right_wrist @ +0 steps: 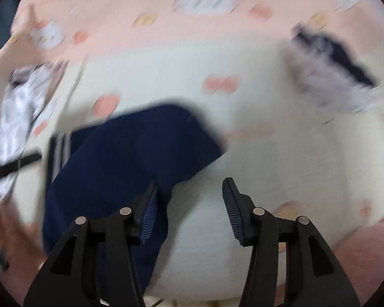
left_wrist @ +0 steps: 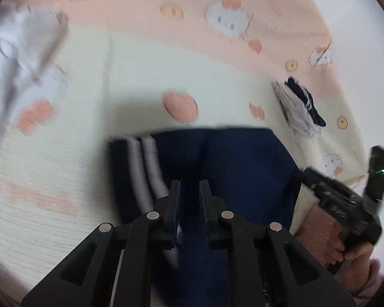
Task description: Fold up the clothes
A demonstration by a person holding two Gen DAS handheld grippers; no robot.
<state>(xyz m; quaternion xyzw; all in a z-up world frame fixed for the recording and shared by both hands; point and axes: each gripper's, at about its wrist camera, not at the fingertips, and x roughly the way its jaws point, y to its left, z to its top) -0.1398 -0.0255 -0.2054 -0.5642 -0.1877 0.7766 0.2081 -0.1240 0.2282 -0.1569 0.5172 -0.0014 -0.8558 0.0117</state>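
A navy garment with white side stripes (left_wrist: 243,168) lies on the bed sheet, partly folded. My left gripper (left_wrist: 190,186) stands over its near part, its jaws nearly together, and navy cloth fills the narrow gap between the pads. In the right wrist view the same garment (right_wrist: 120,153) spreads to the left. My right gripper (right_wrist: 191,181) is open wide at the garment's right edge. Its left fingertip is over the navy cloth and its right one over bare sheet. Both views are blurred.
The cream and peach sheet (left_wrist: 140,64) with cartoon cat prints covers the bed. A loose white garment (left_wrist: 20,51) lies at the far left. A small pile of dark and white clothes (left_wrist: 299,107) sits at the right. A person's hand (left_wrist: 320,232) holds the other tool.
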